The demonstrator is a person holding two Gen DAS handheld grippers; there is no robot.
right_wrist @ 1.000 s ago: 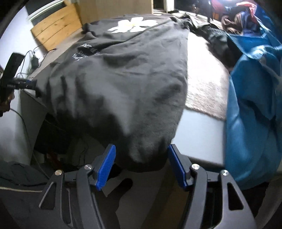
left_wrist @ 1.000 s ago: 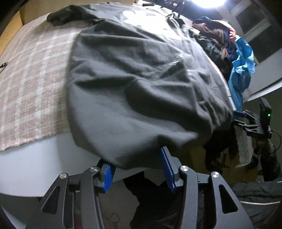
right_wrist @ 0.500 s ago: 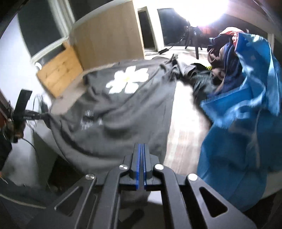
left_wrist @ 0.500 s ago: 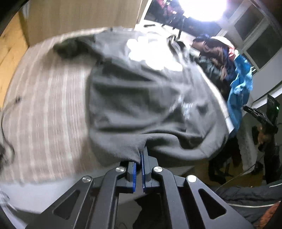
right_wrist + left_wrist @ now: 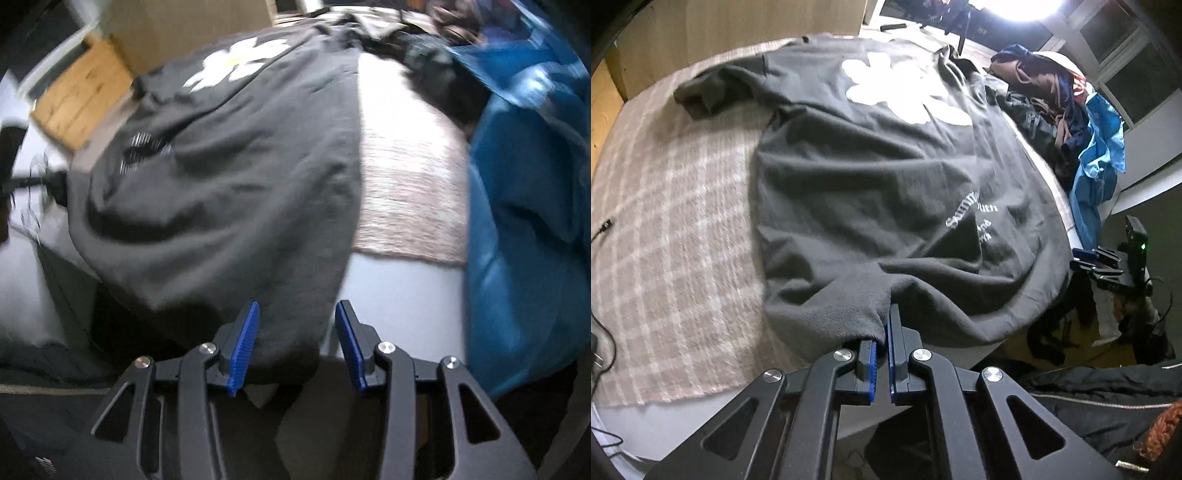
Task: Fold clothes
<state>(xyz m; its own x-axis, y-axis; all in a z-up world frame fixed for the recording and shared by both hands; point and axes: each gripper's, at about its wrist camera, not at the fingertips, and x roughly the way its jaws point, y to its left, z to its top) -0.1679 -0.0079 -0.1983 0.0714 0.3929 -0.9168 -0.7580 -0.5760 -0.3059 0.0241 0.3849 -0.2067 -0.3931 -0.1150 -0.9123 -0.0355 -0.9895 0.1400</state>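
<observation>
1. A dark grey T-shirt (image 5: 879, 192) lies spread over a pink-and-white checked blanket (image 5: 672, 229) on a pale surface (image 5: 399, 295), its lower hem hanging over the near edge.
2. The shirt shows a large white flower print (image 5: 901, 88) near its far end and white lettering (image 5: 975, 218) lower down, partly lost in a fold.
3. The left claw (image 5: 885, 332) is clenched on the shirt's near hem: its blue pads stand almost together with a pinch of grey cloth between them, and folds run up from that spot.
4. The right claw (image 5: 295, 332) is releasing, its jaws opening. The hem corner hangs between the blue pads (image 5: 245, 343); the right-hand pad stands clear of the cloth, while the cloth lies against the left-hand one.
5. In the left wrist view the right claw (image 5: 1086, 254) shows at the shirt's far right edge, beside the hanging hem.
6. A blue garment (image 5: 524, 206) hangs at the right end of the surface, apart from the shirt, with bare blanket between them.
7. Behind it sits a heap of mixed clothes (image 5: 1045, 85).
8. The right wrist view is blurred.
</observation>
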